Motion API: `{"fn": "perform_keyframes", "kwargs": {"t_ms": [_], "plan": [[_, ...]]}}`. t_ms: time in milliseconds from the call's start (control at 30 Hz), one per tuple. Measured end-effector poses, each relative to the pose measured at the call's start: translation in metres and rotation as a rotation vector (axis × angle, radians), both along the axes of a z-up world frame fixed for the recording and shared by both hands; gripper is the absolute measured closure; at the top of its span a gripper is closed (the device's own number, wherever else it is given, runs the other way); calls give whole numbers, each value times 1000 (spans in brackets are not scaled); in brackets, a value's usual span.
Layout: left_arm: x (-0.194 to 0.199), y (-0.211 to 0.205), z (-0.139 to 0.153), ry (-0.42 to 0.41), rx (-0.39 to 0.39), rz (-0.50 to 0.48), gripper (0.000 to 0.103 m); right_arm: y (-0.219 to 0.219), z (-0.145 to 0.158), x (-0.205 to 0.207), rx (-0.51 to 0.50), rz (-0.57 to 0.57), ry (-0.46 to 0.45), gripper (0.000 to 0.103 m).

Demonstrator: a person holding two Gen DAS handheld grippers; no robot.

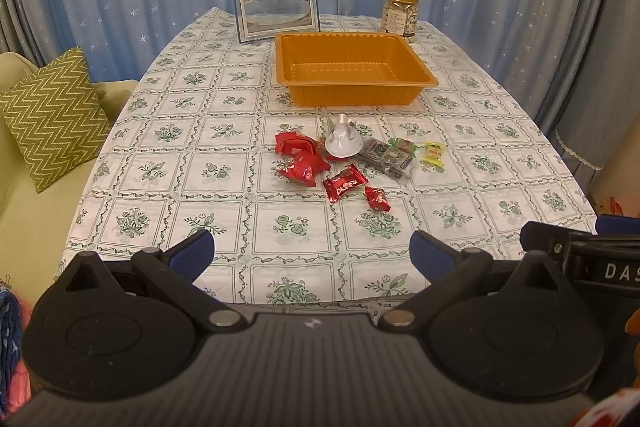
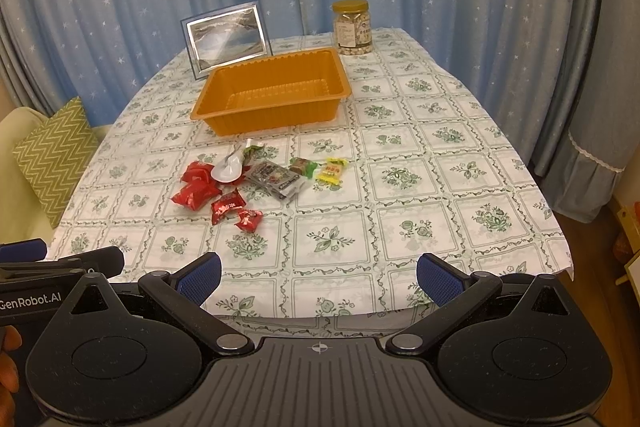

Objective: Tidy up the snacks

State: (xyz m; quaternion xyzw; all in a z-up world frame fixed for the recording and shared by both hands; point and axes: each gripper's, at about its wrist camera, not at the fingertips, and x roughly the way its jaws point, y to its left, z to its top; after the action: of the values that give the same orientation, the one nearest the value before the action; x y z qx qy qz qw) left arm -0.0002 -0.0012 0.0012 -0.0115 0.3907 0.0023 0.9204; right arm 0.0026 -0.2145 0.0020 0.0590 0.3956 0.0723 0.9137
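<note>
Both tools spread wide, empty: left tool (image 1: 311, 255), right tool (image 2: 319, 277). Ahead on desk (image 2: 420, 131), red foil-wrapped candies (image 2: 228, 205), nearer left; empty orange plastic tray (image 2: 272, 95) beyond.

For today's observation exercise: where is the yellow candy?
In both views, the yellow candy lies at the snack cluster's right end, beside a green-wrapped sweet, nearer than the orange tray.

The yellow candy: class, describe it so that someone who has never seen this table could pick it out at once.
Find the orange tray on the flowered tablecloth; a cluster of wrapped snacks lies on the cloth in front of it. The yellow candy sits at the cluster's right end, beside a green-and-brown sweet. It is the only yellow wrapper; the others are red, dark or silver.
</note>
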Motion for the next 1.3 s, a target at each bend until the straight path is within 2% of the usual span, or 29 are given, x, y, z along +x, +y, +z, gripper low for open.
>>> {"fn": "perform_keyframes", "kwargs": {"t_ms": [1300], "plan": [[-1,-2,0,-3,0,-1,0,2,-4,1,1,1,5,0]]}}
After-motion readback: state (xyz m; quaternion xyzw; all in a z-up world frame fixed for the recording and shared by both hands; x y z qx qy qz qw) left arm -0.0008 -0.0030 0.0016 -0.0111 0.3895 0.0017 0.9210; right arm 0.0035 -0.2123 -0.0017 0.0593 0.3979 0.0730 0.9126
